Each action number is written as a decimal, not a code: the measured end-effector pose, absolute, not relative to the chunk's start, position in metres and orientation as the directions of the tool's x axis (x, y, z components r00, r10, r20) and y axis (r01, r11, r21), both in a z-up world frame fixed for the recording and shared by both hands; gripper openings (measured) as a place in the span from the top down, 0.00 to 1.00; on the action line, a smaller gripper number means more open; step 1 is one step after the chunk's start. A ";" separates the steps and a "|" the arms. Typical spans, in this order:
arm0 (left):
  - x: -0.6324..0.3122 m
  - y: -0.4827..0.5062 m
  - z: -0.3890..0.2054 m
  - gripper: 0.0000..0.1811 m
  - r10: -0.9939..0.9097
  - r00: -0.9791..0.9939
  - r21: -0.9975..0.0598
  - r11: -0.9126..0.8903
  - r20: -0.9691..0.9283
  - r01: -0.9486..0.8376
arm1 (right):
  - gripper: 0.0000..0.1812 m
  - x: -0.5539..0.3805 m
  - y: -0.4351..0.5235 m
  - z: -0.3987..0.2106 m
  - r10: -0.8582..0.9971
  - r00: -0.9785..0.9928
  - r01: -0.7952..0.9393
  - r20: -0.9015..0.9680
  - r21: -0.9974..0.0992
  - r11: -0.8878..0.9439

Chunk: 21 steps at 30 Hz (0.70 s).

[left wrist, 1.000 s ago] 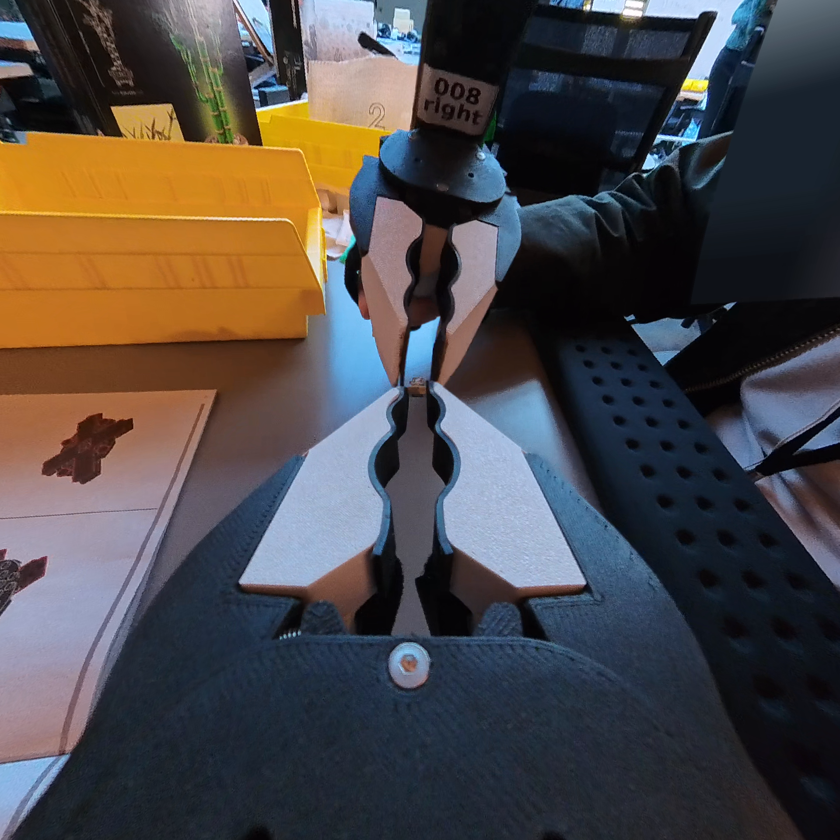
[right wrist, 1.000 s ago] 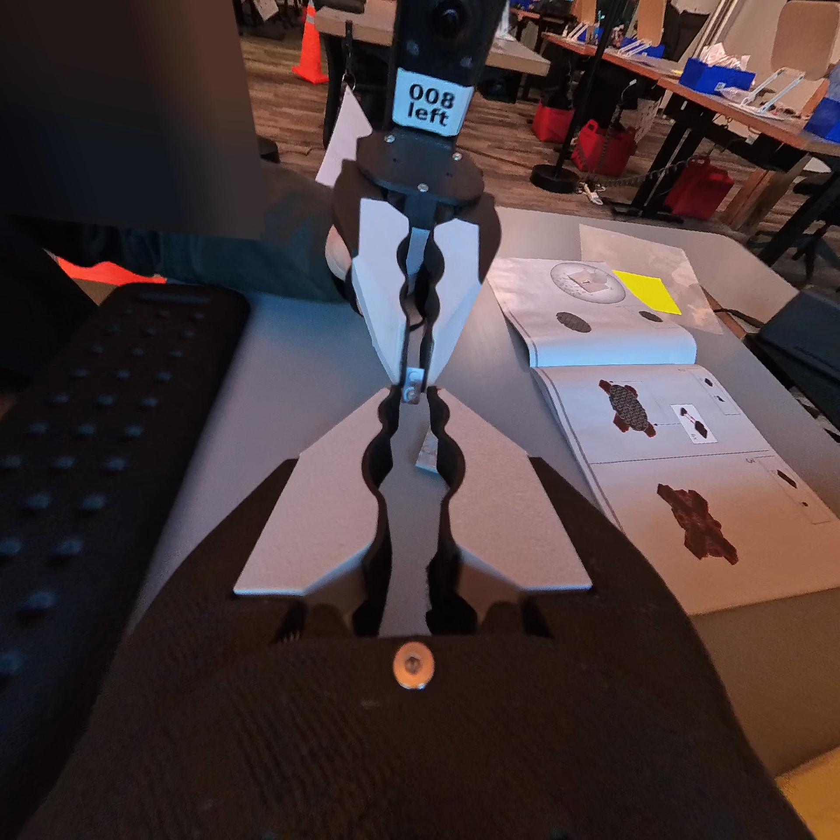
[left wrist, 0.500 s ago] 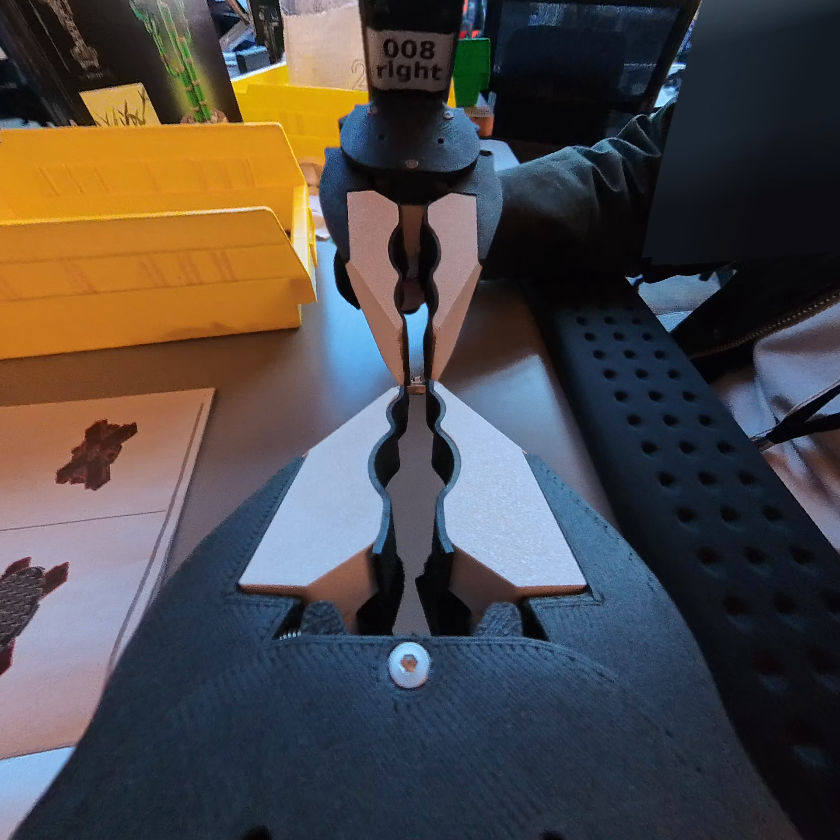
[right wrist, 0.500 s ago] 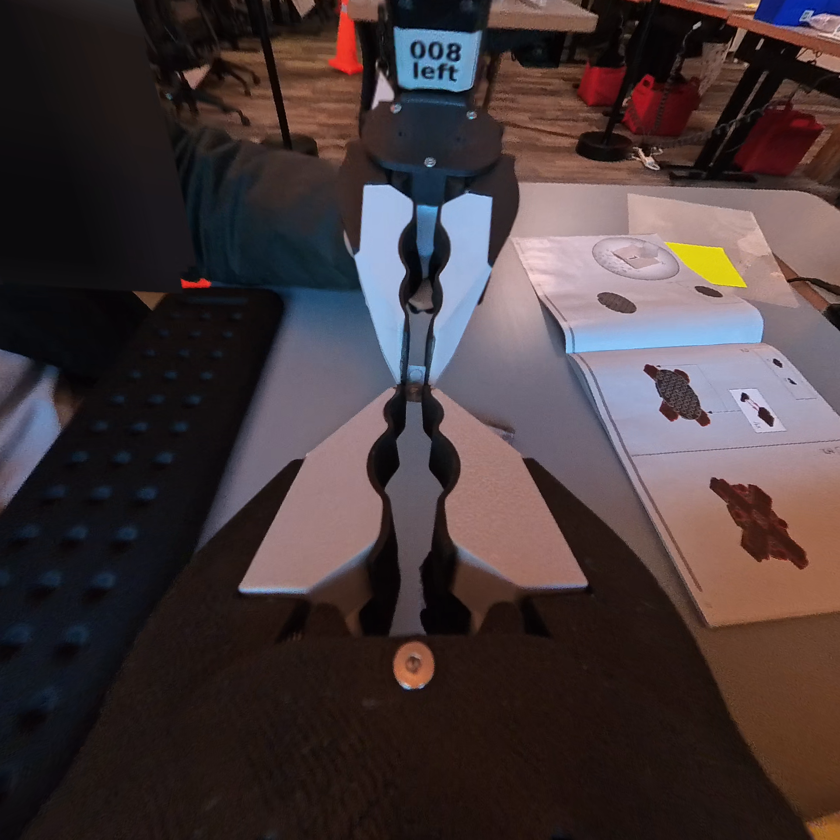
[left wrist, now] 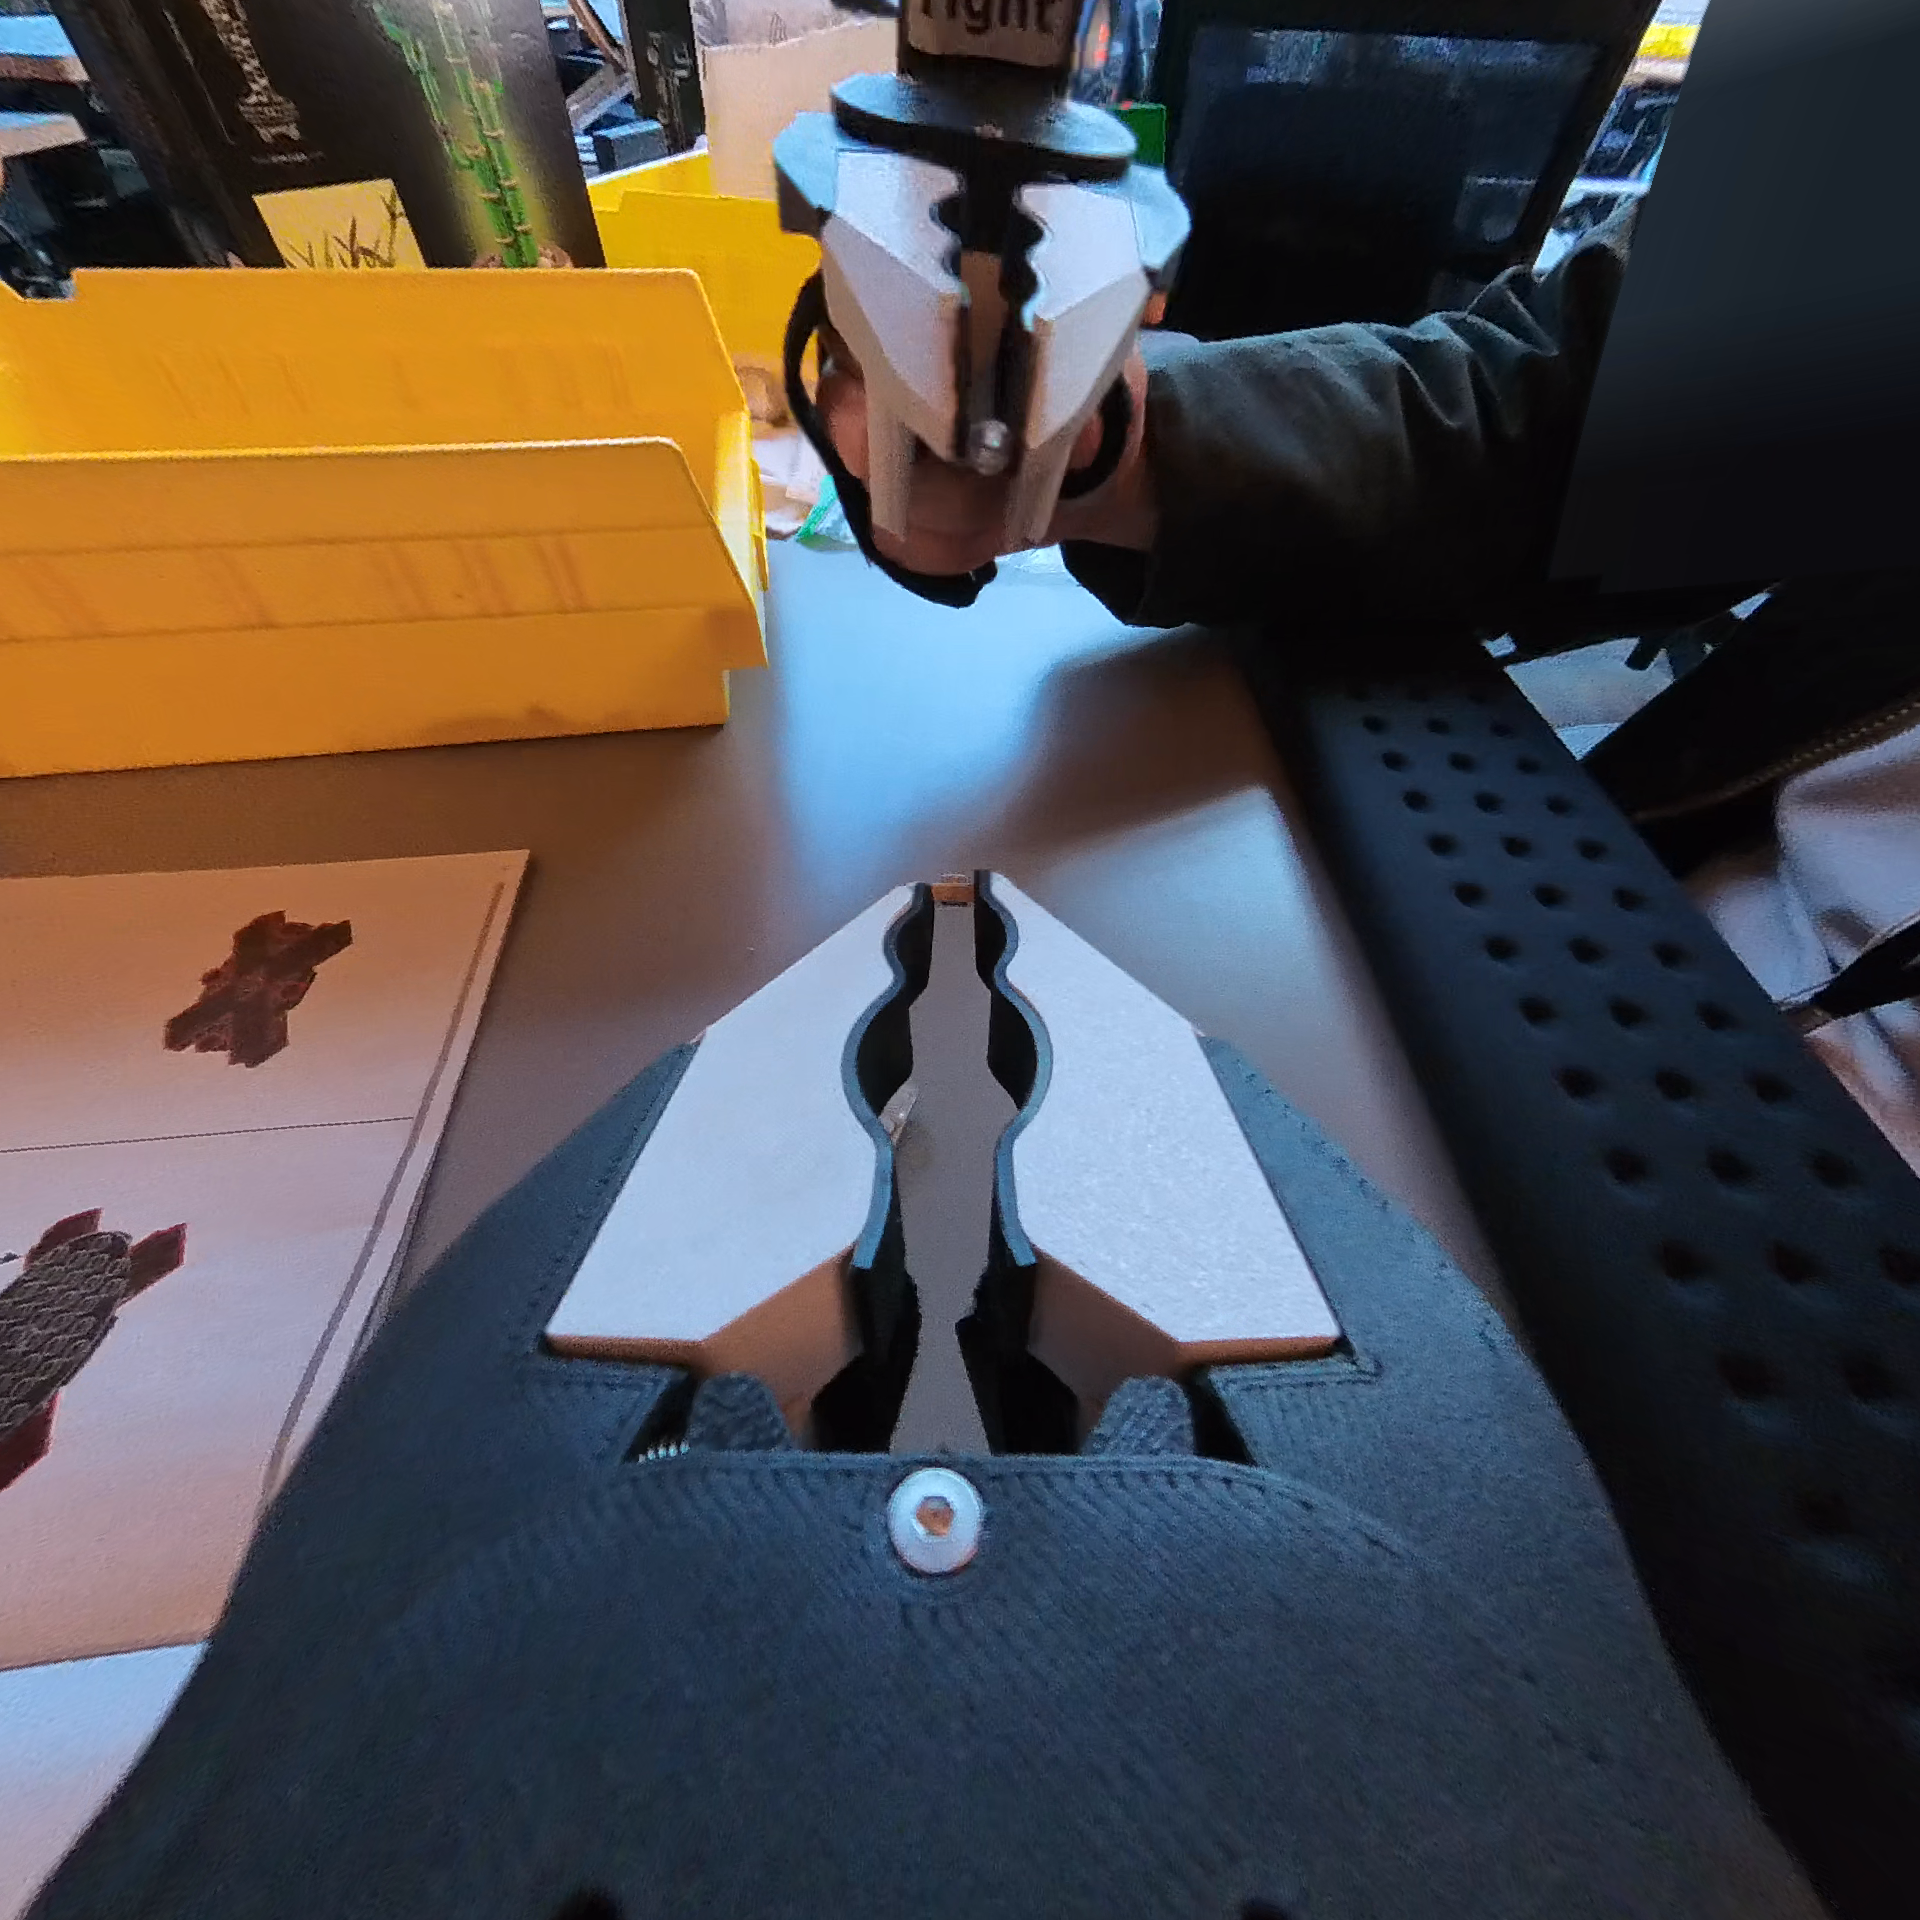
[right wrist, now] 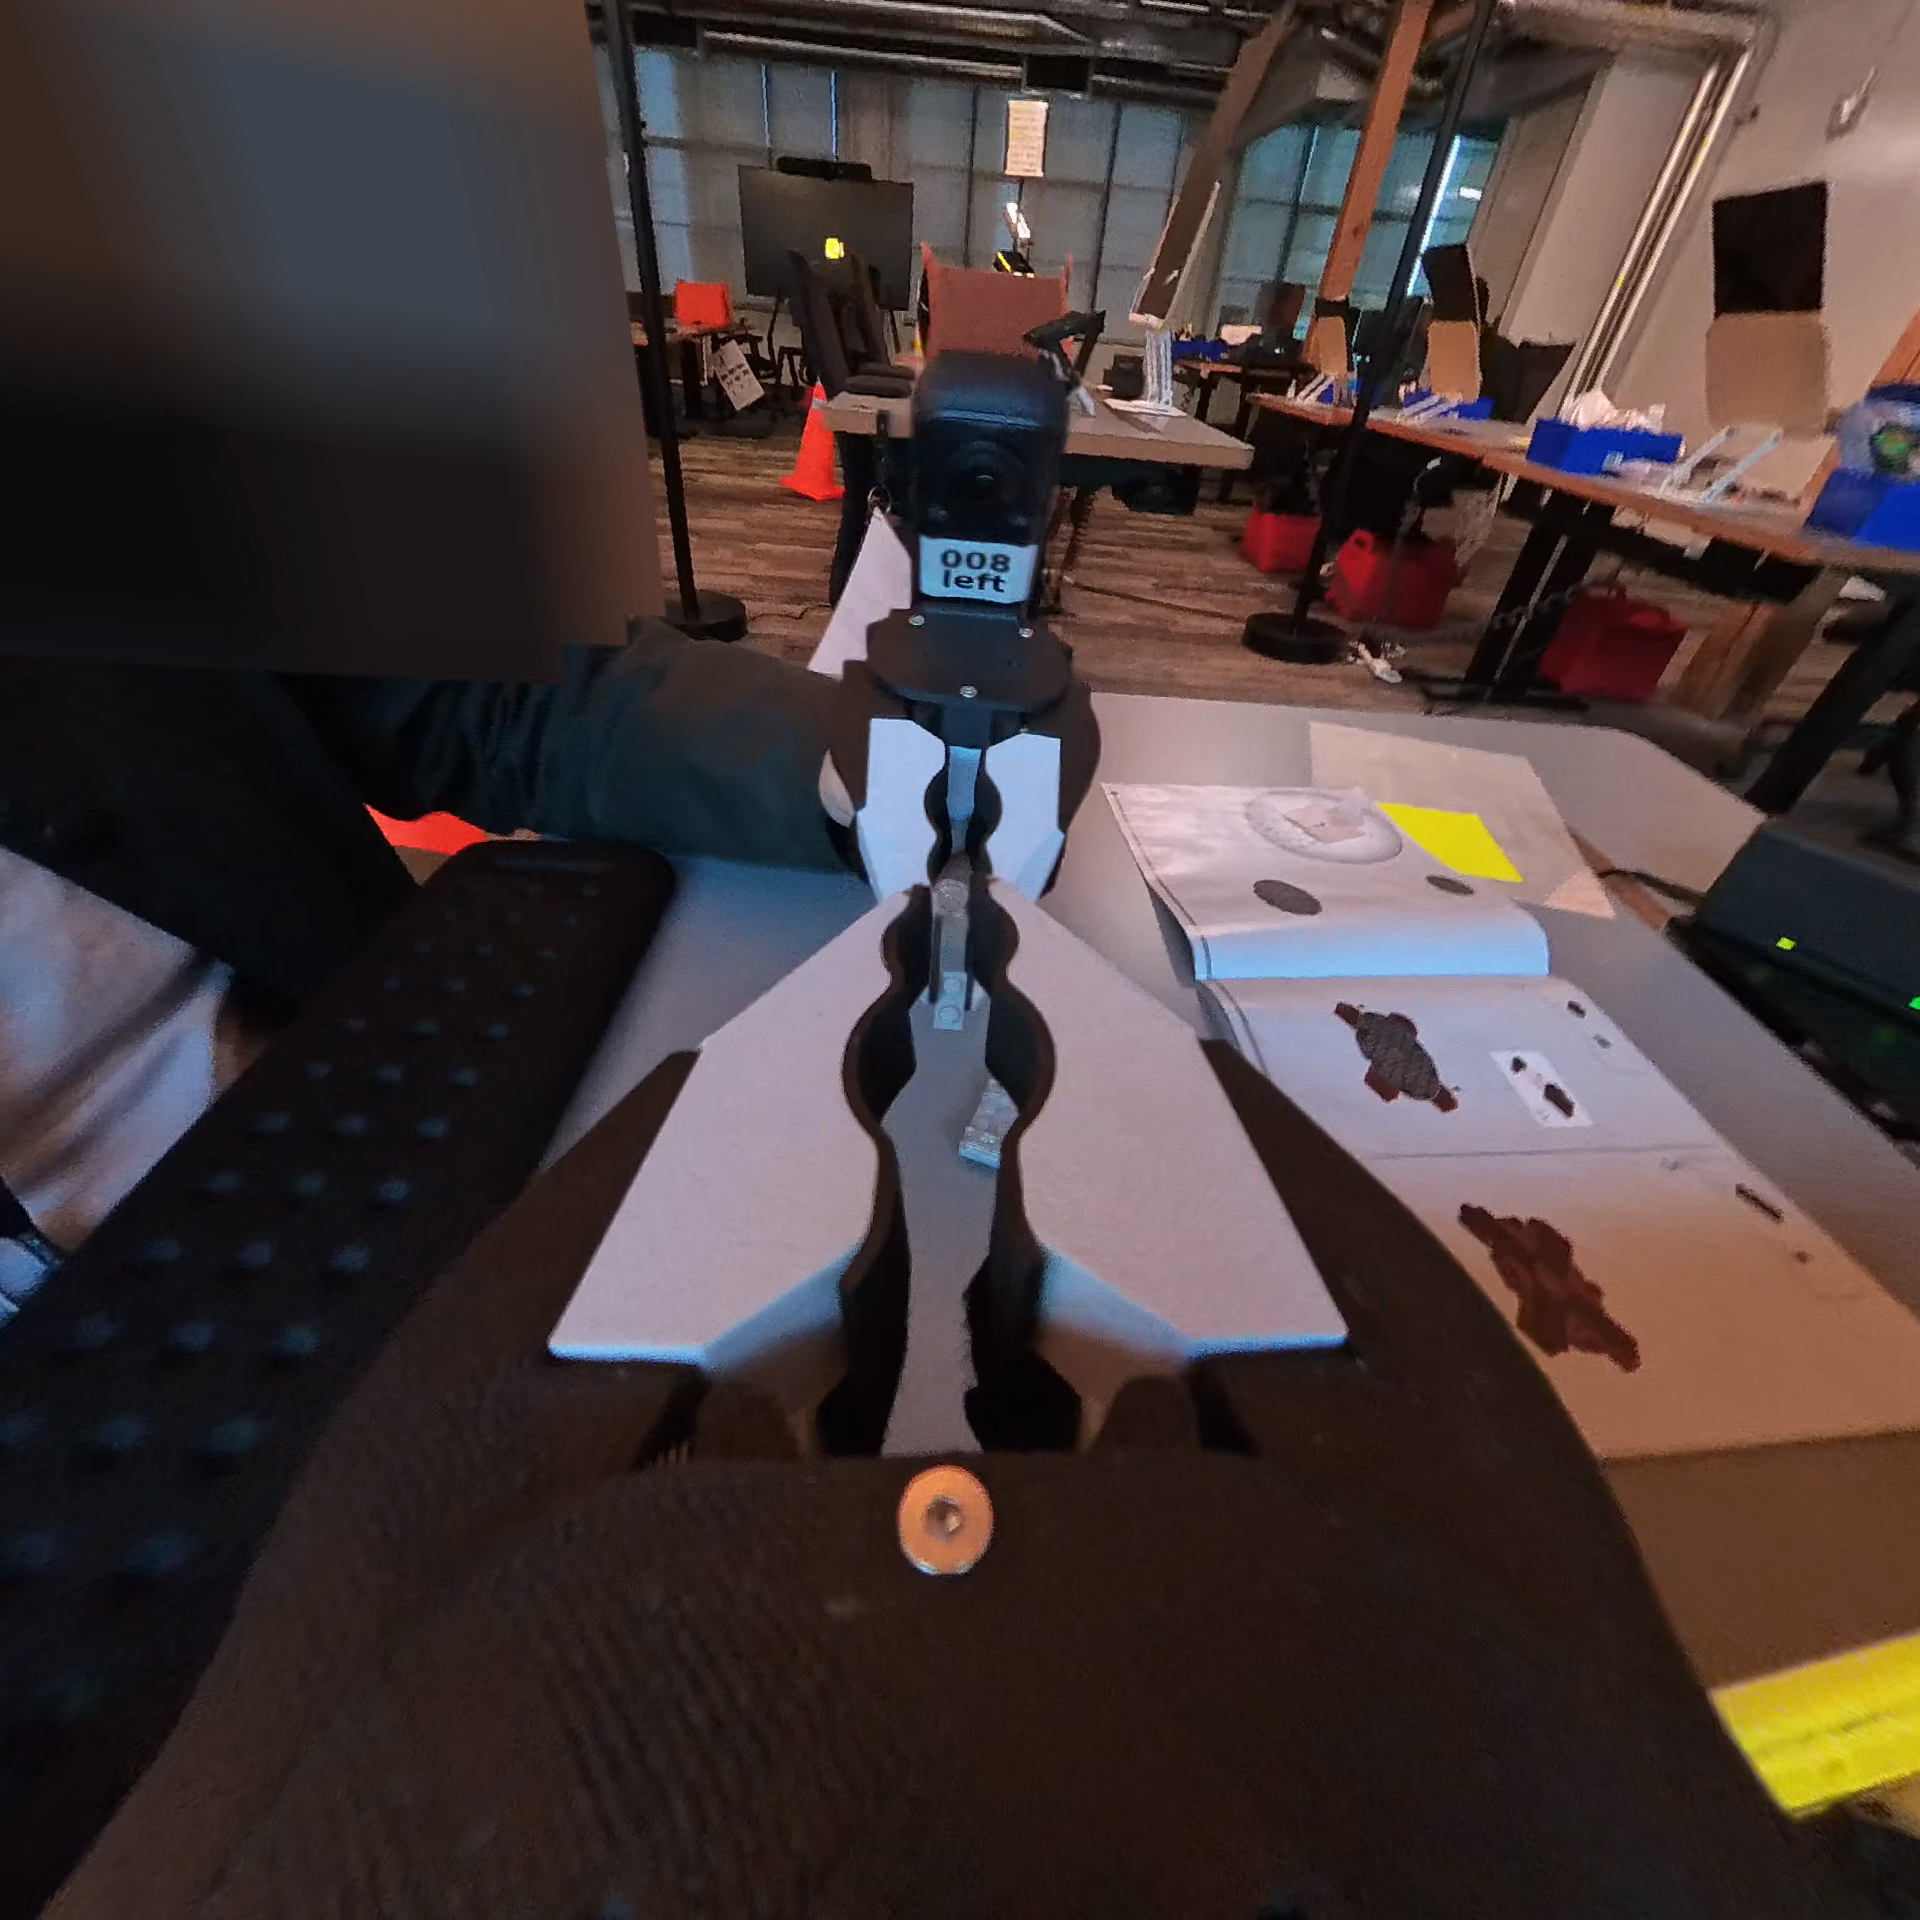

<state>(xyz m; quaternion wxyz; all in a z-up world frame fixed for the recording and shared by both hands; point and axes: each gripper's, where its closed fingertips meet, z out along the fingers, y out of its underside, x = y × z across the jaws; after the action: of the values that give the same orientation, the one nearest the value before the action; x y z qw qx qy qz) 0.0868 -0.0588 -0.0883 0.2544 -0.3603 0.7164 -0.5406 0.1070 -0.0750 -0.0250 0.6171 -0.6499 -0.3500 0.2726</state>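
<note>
My left claw (left wrist: 954,891) was pinched nearly closed at its tips; my right claw (right wrist: 948,902) was likewise closed — the two faced each other, apart, a hand (left wrist: 940,520) behind the right one.

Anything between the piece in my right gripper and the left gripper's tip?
Nothing visible. The grey piece in the right gripper faces the left gripper, which pinches a small brown piece, across open air above the table. The yellow bin and booklet sit aside; a loose piece lies on the table.
</note>
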 end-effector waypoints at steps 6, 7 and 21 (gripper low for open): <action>0.084 -0.068 -0.078 0.97 -0.758 -0.647 -0.973 0.085 0.077 -0.216 | 0.96 0.093 -0.084 -0.019 0.823 0.560 0.095 0.090 -0.994 0.044; 0.083 -0.068 -0.078 0.96 -0.757 -0.649 -0.973 0.084 0.078 -0.216 | 0.96 0.093 -0.086 -0.013 0.828 0.554 0.072 0.088 -0.996 0.058; 0.090 -0.060 -0.081 0.97 -0.799 -0.593 -0.967 0.067 0.095 -0.246 | 0.96 0.356 -0.070 -0.024 -0.174 0.960 0.167 0.220 -0.946 -0.277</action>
<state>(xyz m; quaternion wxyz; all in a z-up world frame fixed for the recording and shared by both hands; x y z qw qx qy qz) 0.0905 -0.0598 -0.0814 0.2436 -0.3796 0.6888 -0.5676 0.3561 -0.0698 -0.0235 0.6013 -0.7863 0.0024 -0.1418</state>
